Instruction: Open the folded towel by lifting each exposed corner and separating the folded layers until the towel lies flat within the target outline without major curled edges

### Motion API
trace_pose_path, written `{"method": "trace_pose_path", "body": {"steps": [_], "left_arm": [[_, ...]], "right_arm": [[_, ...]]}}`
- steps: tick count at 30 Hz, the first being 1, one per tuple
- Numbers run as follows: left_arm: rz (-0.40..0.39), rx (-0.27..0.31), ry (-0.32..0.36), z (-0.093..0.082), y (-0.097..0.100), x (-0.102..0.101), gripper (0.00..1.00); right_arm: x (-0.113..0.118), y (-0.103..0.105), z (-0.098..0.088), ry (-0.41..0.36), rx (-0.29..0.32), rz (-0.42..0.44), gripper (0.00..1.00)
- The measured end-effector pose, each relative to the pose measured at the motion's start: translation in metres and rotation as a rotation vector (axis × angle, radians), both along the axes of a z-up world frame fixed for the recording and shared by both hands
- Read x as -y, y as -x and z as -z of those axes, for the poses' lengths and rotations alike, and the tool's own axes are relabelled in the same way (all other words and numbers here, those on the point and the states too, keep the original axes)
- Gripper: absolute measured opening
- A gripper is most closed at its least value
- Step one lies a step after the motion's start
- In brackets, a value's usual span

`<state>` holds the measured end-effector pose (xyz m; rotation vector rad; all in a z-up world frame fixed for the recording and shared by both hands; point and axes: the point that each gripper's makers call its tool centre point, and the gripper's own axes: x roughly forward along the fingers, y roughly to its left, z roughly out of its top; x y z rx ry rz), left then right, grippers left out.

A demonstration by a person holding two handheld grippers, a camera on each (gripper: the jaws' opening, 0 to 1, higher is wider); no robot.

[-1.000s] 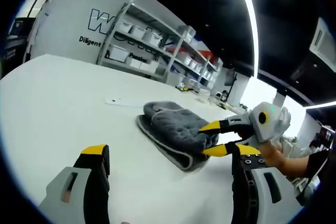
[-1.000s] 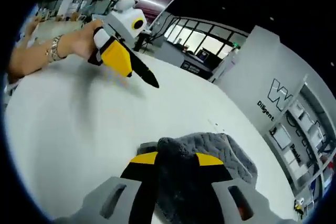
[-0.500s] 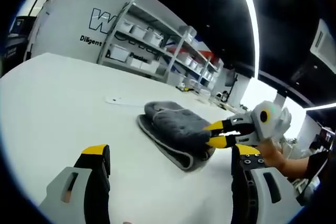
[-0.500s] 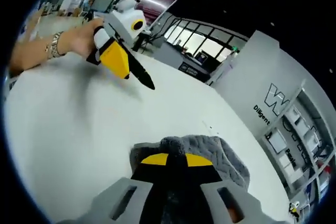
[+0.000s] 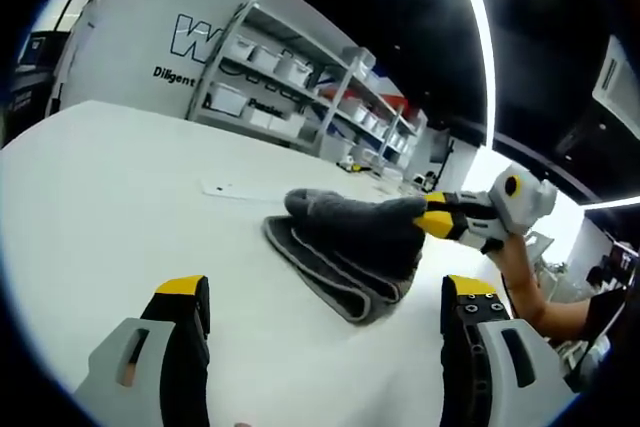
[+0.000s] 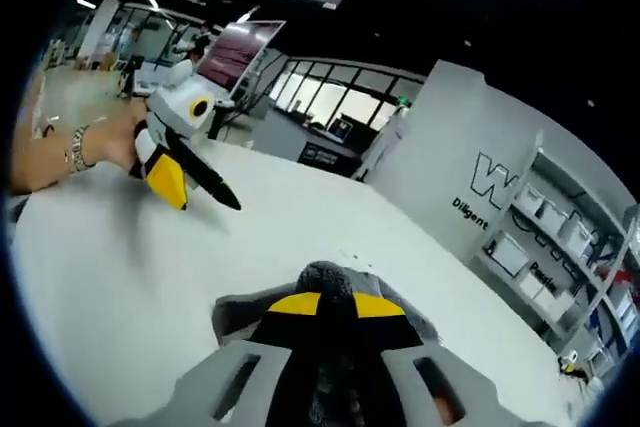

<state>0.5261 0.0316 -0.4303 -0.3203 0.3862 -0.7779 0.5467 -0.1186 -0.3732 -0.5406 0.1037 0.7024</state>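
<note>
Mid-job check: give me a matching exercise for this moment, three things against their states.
Things:
1. right gripper
2. left gripper
3. towel

States:
A. open, held above the white table, touching nothing
B. top layer raised, lower layers folded on the table
C. shut on a raised fold

Pairs: 1-C, 2-A, 3-B

Left gripper view looks from low and well back across the table (image 5: 90, 177); right gripper view sits close above its own closed jaws; both share the towel (image 5: 345, 237)
</note>
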Motion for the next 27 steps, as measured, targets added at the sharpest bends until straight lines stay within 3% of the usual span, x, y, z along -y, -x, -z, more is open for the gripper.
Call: {"method": "trace_pose_path", "body": {"steps": [9,15,21,27], "left_arm": [[0.004,0.011,0.005,-0.003,-0.001,-0.001,0.94],[0.001,0.008,0.001,-0.001,0.000,-0.002,0.94],[0.001,0.005,0.003,-0.001,0.001,-0.002,0.94],[0.001,0.004,0.006,-0.002,0.002,-0.001,0.94]], "right_arm": [[0.022,-0.004,-0.025,-0.069,0.037,0.055,0.05],[0.037,-0.005,-0.031,-0.102,0.048,0.093,0.05],[0.065,-0.004,-0.043,-0.129,0.069,0.146,0.05],[0.099,-0.004,-0.044,-0.160,0.091,0.216,0.05]]}}
